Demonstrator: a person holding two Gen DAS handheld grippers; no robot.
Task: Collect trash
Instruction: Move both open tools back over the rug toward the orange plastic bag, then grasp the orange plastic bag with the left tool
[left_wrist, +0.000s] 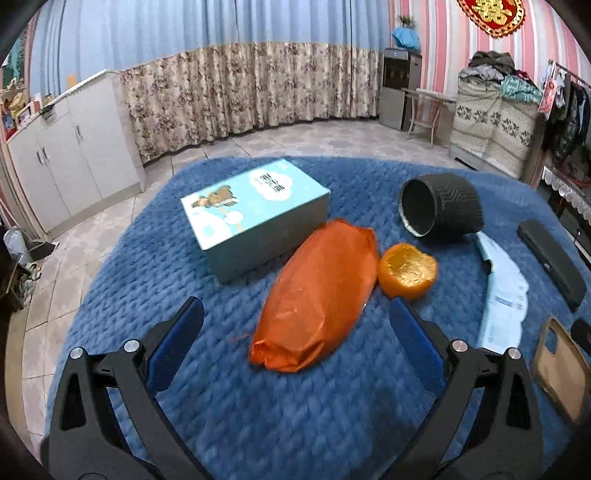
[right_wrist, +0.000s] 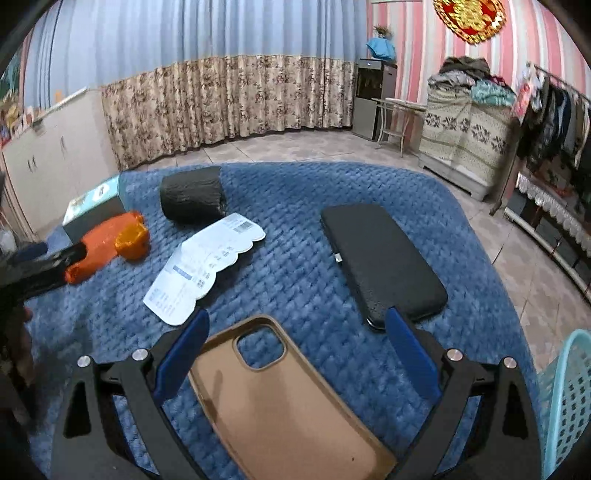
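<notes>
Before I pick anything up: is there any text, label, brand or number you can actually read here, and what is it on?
"囍": gold double-happiness character on the red wall ornament.
Light blue box: white characters in a cloud shape, too blurred to read.
White paper slip: printed lines and a barcode-like block, too small to read.
Orange wrapper, orange peel, black cup, tan phone case, black phone: no legible text.

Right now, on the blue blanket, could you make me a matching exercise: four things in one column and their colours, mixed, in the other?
Things:
1. box
2. snack wrapper
3. phone case
4. cup

Colours:
A. tan
B. dark grey
C. light blue
D. orange

Pairs: 1-C, 2-D, 3-A, 4-B
</notes>
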